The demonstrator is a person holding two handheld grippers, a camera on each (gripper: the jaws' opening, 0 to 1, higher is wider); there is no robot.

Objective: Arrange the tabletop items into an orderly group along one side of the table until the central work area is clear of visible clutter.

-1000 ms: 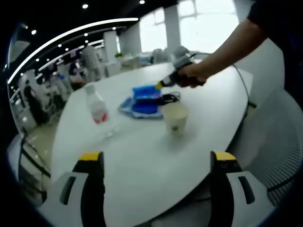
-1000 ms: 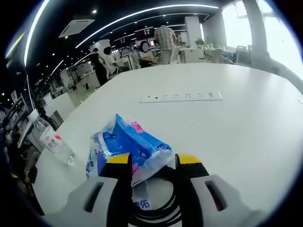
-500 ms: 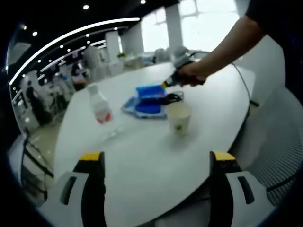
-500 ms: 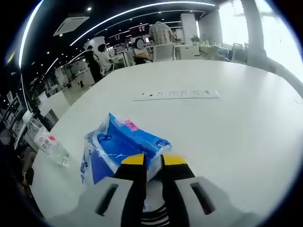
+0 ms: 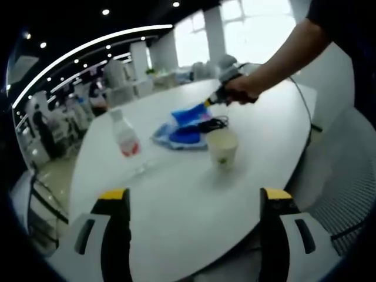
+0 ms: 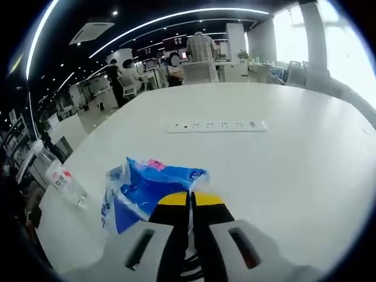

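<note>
Near the middle of the white table (image 5: 176,200) lie blue tissue packs (image 5: 183,128), a black cable (image 5: 215,122), a paper cup (image 5: 223,147) and a clear water bottle (image 5: 125,136) with a red label. My left gripper (image 5: 194,197) hangs open over the near table edge, well short of them. A person's hand holds my right gripper (image 5: 209,103) at the packs. In the right gripper view, my right gripper (image 6: 189,200) is shut on the edge of the upper blue tissue pack (image 6: 154,183), which tilts up. The bottle (image 6: 63,178) stands to its left.
A white power strip (image 6: 214,125) lies flat on the table beyond the packs. A mesh chair (image 5: 346,176) stands at the table's right edge. Desks, chairs and people fill the office far behind.
My right gripper's jaws have come together from apart and now pinch the upper tissue pack, whose edge has lifted. The left gripper stays open and has hardly moved.
</note>
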